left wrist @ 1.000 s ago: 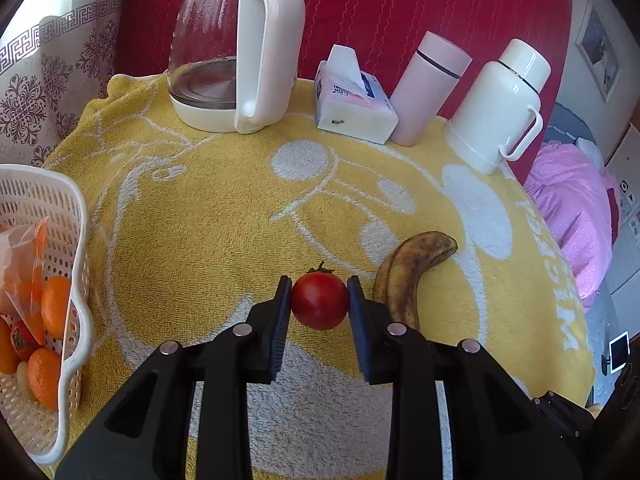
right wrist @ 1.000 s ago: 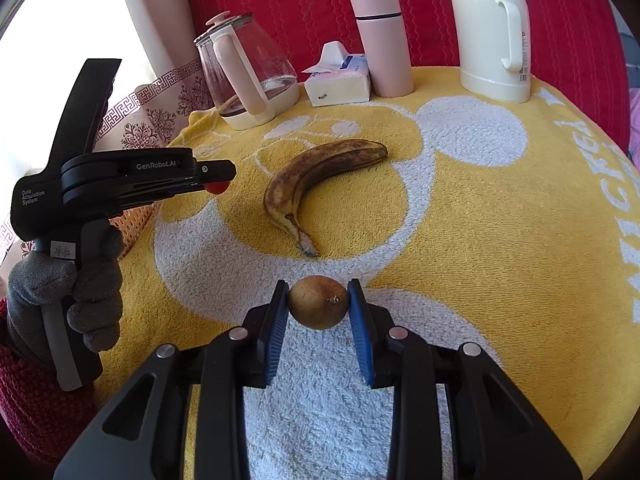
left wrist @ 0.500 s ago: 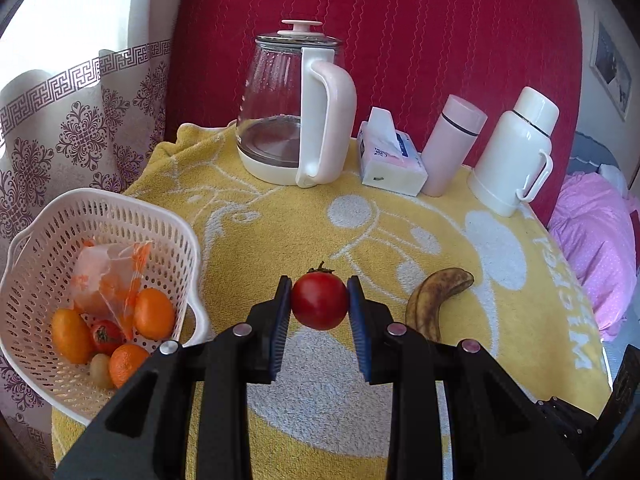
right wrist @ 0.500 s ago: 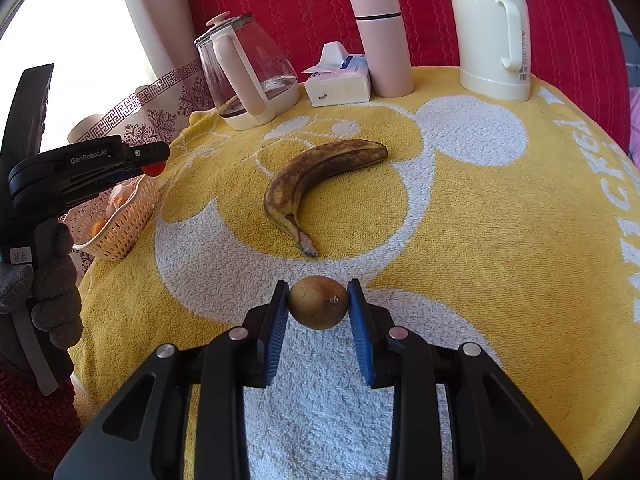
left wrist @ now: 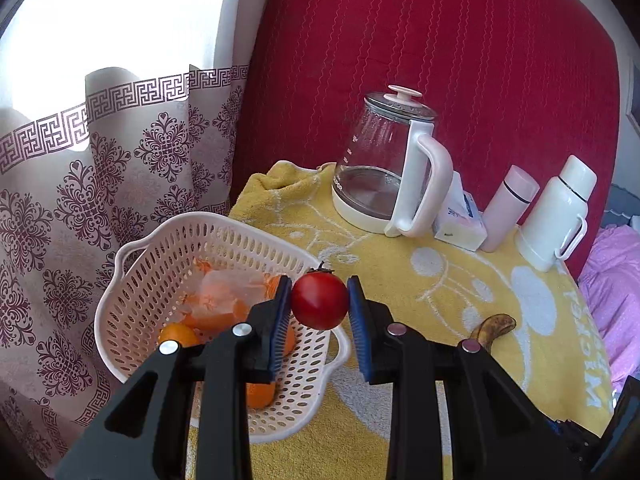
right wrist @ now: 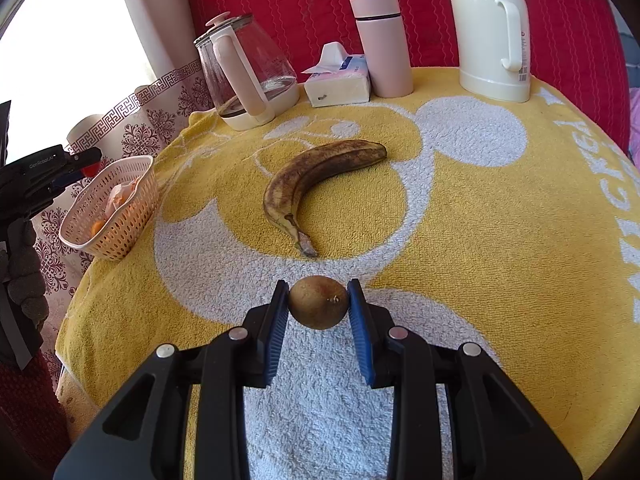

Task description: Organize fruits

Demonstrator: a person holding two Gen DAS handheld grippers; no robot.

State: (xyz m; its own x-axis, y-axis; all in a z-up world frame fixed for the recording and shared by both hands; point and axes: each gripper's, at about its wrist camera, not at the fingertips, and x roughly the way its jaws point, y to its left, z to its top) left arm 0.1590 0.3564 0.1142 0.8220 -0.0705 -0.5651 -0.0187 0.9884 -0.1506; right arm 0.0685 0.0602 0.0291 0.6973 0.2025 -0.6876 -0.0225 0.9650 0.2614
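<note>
Left tool (left wrist: 319, 306) clamped on a red tomato (left wrist: 319, 300), poised over the near rim of the white basket (left wrist: 132, 276) at the surface's left edge, oranges just below. Right tool (right wrist: 318, 308) gripping a brown round fruit (right wrist: 318, 302) above the near edge, well apart from the basket. Farther in, banana (right wrist: 316, 176) mid-surface, stem toward the right tool.

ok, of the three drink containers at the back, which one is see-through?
The glass kettle, leftmost in the right wrist view, with a pale handle and knobbed lid. The pink tumbler and white flask are opaque.
</note>
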